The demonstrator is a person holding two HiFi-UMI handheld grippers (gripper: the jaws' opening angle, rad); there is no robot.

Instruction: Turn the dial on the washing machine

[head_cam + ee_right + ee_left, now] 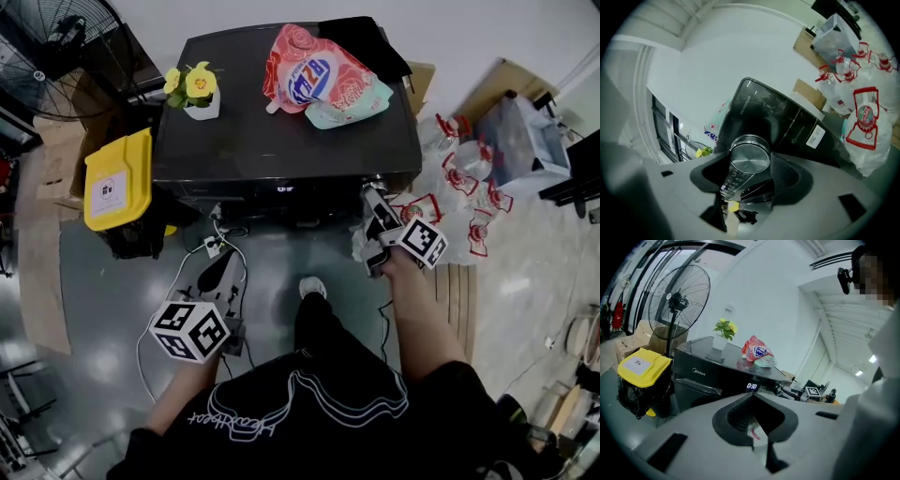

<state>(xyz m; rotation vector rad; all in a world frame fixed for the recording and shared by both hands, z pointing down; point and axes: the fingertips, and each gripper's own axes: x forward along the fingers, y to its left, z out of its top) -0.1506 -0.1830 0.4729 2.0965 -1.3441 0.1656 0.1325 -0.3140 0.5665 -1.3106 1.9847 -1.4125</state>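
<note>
We are at the turning step itself. Our right hand-held gripper is pressed up to the front panel of the washing machine. The silver dial sits squarely between its jaws at their tips, and both pads are clamped on the dial's rim. In the right gripper view the whole machine leans hard to one side, so we read this hand-held gripper as rolled over about the line it points along, with the dial gripped partway through a twist.

Our left hand-held gripper hangs low and well back from the machine. Its jaws are together with nothing held, and it points toward the front panel. Ahead of it and above its tips glows the small display. Farther ahead, on the lid, lie a detergent bag and a flower pot.

We judge the turn begun but cannot tell whether the dial has reached the wanted setting. The next move calls for steady pad pressure and a roll purely about the dial's own axis. Any sideways pull could slip the pads off the smooth metal rim. If the wrist runs out of reach, we would let go, roll back and take the rim again.
</note>
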